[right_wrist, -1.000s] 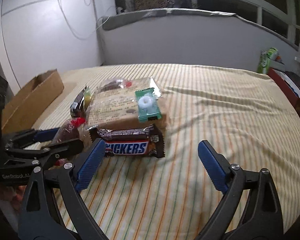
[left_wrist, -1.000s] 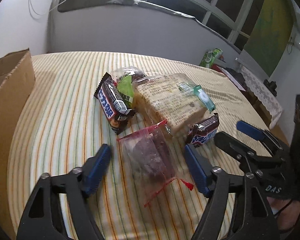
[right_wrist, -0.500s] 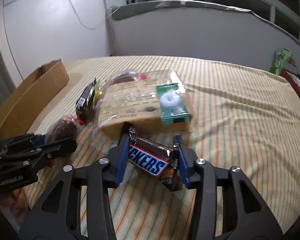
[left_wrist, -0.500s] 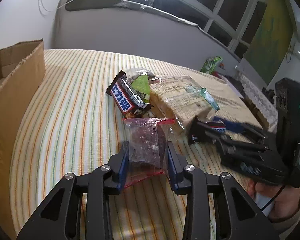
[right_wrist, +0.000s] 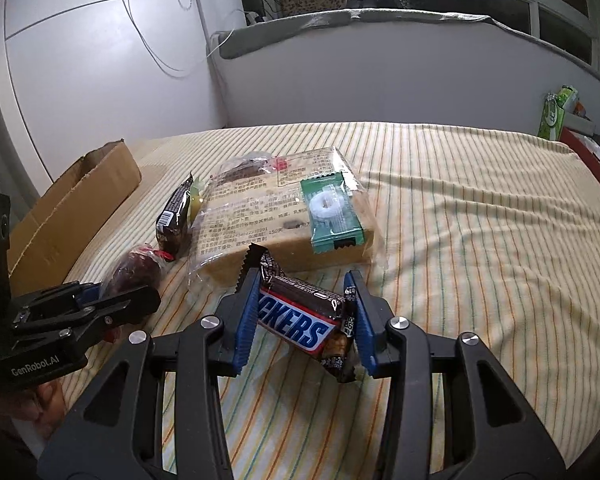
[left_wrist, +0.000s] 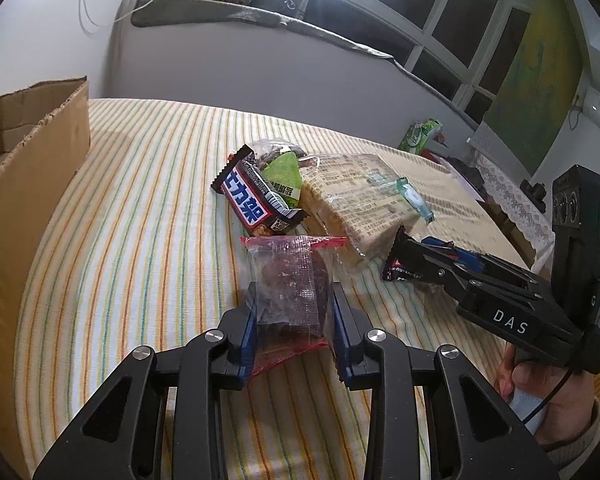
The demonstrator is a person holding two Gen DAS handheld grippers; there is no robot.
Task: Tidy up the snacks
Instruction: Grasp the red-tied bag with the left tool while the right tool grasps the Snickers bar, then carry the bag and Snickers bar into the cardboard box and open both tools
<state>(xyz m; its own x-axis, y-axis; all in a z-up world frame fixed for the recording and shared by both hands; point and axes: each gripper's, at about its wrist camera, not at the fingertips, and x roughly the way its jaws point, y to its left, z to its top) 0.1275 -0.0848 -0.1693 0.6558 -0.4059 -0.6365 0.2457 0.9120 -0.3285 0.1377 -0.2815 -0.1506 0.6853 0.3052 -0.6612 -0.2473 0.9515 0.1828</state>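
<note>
My left gripper (left_wrist: 293, 312) is shut on a clear packet of dark red dried fruit (left_wrist: 290, 280) with red seams, just above the striped cloth. My right gripper (right_wrist: 305, 312) is shut on a brown Snickers bar (right_wrist: 296, 318), held tilted. On the cloth behind them lie a second Snickers bar (left_wrist: 252, 202) with Chinese lettering, a green triangular packet (left_wrist: 285, 174), a large clear-wrapped cake block (right_wrist: 268, 216), and a green mint packet (right_wrist: 332, 210) resting on top of that block. From the left wrist view the right gripper (left_wrist: 404, 256) shows at the right, with the bar in it.
An open cardboard box (left_wrist: 28, 168) stands at the left edge of the striped tablecloth (right_wrist: 480, 220). A green bag (right_wrist: 556, 114) stands at the far right by the wall. A person's hand (left_wrist: 548, 392) holds the right gripper's handle.
Both grippers went from wide open to shut: the left on the dried fruit packet, the right on the Snickers bar, which now sits tilted and raised off the cloth.
</note>
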